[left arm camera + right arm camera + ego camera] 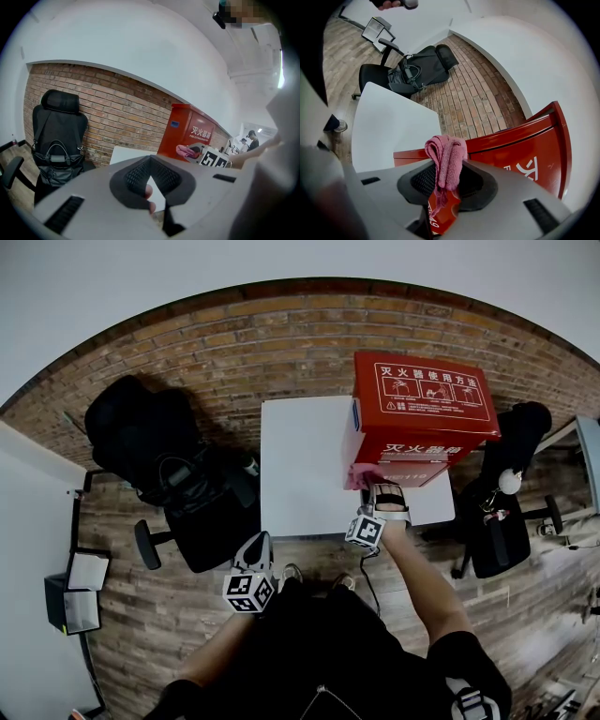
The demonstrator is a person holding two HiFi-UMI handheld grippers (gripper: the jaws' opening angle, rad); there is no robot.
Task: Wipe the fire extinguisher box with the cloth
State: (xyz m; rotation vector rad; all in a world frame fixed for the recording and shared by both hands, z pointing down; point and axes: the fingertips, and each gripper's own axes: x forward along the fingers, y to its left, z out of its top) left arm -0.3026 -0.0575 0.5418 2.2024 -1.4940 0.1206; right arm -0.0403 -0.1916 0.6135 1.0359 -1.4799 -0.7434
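Two tools are in play, but only one is at the job. Our right tool (382, 493) is clenched on the pink cloth (358, 479), which bunches up out of its jaws. Our left tool (260, 542) hangs low, off the near edge of the white tabletop (300, 465), with its jaws drawn together at the tips and nothing between them. The red fire extinguisher box (422, 399) stands on the far right part of the tabletop, against the brick wall. It lies at about 12 o'clock from the right tool, and its long axis runs from 9 to 3 o'clock across our view. The cloth sits at the box's near lower left corner, so we judge that the coming stroke turns on sweeping toward 3 o'clock along the front face. The right hand is plainly the nearer one, since the left tool lies well apart at about 7 o'clock from the box. The head view gives this layout but hardly shows the grip. The right gripper view shows the cloth (447, 152) folded over the jaws of that tool (449, 164), with the red box (520, 150) close behind it. Only the left gripper view, past its own closed tool (150, 161), shows from the side the cloth (187, 151) lying against the front of the box (187, 126).
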